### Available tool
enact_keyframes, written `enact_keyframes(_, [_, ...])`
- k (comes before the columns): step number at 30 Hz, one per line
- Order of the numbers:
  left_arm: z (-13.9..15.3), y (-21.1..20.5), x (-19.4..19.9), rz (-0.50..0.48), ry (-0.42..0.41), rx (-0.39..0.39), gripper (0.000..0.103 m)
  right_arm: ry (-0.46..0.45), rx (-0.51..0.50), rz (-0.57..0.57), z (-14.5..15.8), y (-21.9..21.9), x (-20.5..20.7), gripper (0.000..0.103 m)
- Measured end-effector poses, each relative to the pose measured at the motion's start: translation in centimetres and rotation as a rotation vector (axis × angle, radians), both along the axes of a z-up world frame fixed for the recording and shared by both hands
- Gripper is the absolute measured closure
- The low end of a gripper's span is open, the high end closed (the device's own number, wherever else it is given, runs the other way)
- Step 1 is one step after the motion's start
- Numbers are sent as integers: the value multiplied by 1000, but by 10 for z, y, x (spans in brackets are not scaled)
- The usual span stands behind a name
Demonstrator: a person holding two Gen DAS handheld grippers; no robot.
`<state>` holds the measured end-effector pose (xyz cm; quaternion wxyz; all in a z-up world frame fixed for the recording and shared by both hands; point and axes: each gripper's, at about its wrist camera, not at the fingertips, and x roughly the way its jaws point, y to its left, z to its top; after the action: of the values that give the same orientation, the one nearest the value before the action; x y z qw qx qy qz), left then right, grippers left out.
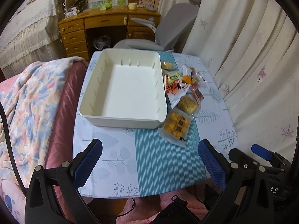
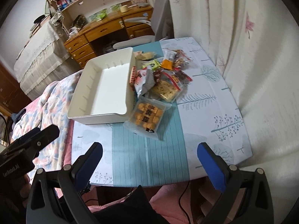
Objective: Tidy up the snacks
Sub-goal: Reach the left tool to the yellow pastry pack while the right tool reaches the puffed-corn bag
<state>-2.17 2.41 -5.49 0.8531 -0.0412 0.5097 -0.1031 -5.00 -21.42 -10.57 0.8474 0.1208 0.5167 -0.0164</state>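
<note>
Both my grippers hang spread wide and hold nothing, low over the near edge of the table [image 1: 164,168]. The snacks lie in a loose heap just beside the right wall of the white bin [image 1: 123,85], ahead of both tools.

From my right gripper [image 2: 149,155] the nearest piece, the clear packet of orange biscuits [image 2: 147,116], sits almost straight ahead, slightly left of centre, with bare striped cloth between us. Its long axis runs away from me, tilted a little to the right, and its far left corner touches or tucks under the bin's near corner; I cannot tell which.

From my left gripper [image 1: 149,156] the same packet [image 1: 176,126] lies ahead and to the right, so I judge the right hand better placed.

The open room is on the packet's right and near sides; the bin wall crowds its left. The bin itself is empty.
</note>
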Motion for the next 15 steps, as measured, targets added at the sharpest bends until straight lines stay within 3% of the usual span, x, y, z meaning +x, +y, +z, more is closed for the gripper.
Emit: enact_keyframes(15, [-24, -53, 29, 28, 120, -45, 1, 34, 40, -6, -13, -72, 35, 1])
